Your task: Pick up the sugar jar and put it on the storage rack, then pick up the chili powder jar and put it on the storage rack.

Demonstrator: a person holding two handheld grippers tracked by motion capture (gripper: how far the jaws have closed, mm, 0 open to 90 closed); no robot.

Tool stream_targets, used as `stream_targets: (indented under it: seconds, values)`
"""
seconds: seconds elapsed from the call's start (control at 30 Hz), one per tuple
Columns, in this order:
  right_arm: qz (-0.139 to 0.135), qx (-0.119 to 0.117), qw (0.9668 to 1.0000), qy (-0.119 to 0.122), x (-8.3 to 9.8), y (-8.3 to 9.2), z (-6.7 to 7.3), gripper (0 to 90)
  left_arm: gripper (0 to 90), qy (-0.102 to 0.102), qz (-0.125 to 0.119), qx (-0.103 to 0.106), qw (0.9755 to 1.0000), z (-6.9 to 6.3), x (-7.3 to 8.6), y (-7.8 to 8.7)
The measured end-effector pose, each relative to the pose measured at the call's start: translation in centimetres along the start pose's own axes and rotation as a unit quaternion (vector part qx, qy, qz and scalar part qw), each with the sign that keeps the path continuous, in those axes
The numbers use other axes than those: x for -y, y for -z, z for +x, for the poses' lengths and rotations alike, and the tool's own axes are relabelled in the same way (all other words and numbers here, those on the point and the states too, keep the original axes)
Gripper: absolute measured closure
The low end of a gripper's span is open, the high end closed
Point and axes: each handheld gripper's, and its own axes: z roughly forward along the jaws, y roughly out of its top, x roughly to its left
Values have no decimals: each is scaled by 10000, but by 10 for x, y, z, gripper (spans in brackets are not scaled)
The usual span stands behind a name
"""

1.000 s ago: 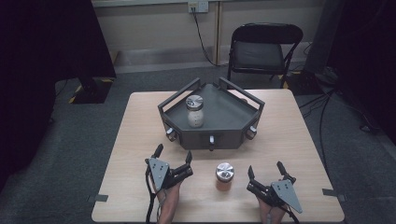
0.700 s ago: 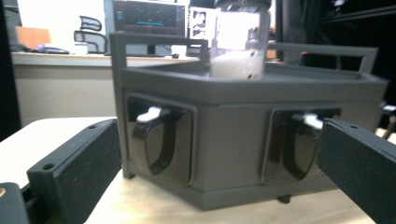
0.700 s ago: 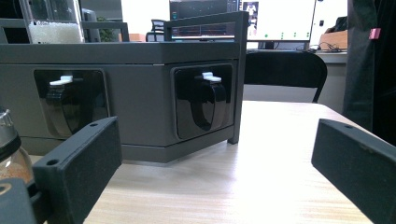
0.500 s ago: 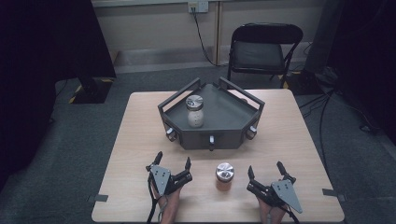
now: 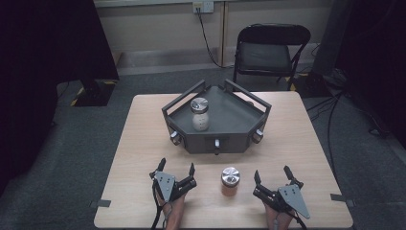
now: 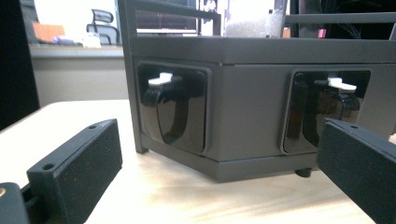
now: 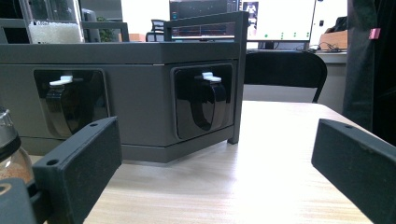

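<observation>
Wooden table (image 5: 143, 143), unlabelled jar (image 5: 230, 181) between spread-jawed left tool (image 5: 178, 168) and right tool (image 5: 274, 176).

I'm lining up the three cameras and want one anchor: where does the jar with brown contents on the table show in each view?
High view: the brown jar stands on the table at bottom centre, between the left gripper and the right gripper.
Left gripper view: not in it.
Right gripper view: a sliver of the brown jar at the left edge.
Shared landmark: the grey tray.
</observation>
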Motion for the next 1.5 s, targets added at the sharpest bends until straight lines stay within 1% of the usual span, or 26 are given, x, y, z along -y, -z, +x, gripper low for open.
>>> stream_targets:
  seconds: [0.07, 0.27, 0.37, 0.4, 0.5, 0.57, 0.77, 1.33, 1.4, 1.5]
  values:
    - [0, 0, 10000, 0, 0, 0, 0, 9, 0, 40, 80, -10, 10000, 0, -1, -1]
    - [1, 0, 10000, 0, 0, 0, 0, 9, 1, 107, 33, -26, 9999, 1, 1, 0]
    - [0, 0, 10000, 1, 0, 0, 0, 9, 2, 12, -28, -75, 10000, -2, 3, 1]
    - [-1, 0, 10000, -1, 0, 0, 0, 9, 1, -17, -15, -95, 10000, -4, 3, 2]
    - [1, 8, 10000, 1, 0, 0, 0, 9, 4, 20, -11, -106, 9999, -3, 2, 2]
    - [2, 9, 10000, 2, 0, 0, 0, 9, 5, -13, -15, -115, 9999, -4, 3, 2]
    - [2, 19, 10000, 2, 0, 0, 1, 9, 4, -8, -12, -119, 9999, -4, 2, 2]
    - [3, 42, 10000, 3, 0, 0, 1, 8, 4, -25, -7, -214, 9998, -7, 2, 3]
    - [10, -5, 10000, -34, 0, -1, -1, 6, 4, -23, -8, -214, 9998, -7, 2, 3]
    - [-5, 1, 9999, -107, 0, 0, -2, 0, 4, -22, -9, -223, 9997, -7, 2, 3]
